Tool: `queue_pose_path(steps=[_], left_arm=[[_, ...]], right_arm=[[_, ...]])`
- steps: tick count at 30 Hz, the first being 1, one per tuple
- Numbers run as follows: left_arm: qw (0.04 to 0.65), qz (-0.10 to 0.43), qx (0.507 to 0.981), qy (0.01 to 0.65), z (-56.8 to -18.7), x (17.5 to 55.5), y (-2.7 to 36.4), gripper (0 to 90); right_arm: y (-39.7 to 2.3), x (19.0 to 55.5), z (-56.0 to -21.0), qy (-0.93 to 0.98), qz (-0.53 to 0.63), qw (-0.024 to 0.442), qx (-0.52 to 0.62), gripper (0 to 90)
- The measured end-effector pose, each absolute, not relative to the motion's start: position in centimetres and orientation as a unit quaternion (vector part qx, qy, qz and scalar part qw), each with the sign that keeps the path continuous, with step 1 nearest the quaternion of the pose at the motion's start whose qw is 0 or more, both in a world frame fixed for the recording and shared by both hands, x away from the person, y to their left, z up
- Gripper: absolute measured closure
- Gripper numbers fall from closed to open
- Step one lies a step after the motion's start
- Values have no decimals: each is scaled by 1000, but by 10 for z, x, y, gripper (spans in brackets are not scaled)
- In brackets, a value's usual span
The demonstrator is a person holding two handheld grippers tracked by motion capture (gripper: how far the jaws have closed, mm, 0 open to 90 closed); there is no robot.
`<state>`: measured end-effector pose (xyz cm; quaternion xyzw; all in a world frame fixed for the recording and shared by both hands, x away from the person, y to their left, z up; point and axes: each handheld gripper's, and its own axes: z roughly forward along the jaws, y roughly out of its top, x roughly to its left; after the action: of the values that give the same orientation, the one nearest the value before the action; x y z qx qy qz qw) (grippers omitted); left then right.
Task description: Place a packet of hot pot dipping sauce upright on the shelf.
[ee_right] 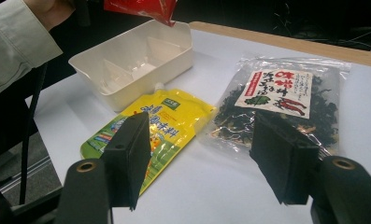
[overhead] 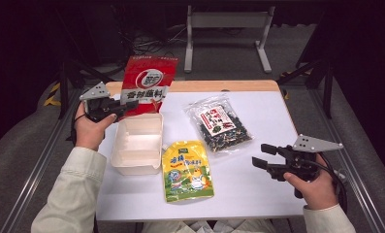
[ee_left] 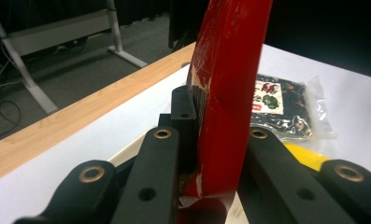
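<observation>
"香辣蘸料" on red pouch (overhead: 148, 83)

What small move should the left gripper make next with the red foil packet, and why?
Probably lower it a little, then open. The left gripper is shut on the red foil packet, whose bottom corner hangs just above the white plastic divided box, which is empty. The right gripper waits open.

Red packet (overhead: 148, 82) with white lettering; plain cream-white tray (overhead: 137, 144); yellow-green pouch (overhead: 186, 170); clear bag (overhead: 221, 124) of dark contents, white-red label.
</observation>
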<state>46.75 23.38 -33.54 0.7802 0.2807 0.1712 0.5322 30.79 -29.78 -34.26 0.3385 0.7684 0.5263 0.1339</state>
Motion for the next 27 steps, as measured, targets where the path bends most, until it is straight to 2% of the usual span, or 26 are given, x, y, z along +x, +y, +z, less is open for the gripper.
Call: queue_pose_path(steps=[27], left_arm=[[510,176,790,291,-374,495,226,824]], right_arm=[[-297,306,-343,767,524,138,344,364]])
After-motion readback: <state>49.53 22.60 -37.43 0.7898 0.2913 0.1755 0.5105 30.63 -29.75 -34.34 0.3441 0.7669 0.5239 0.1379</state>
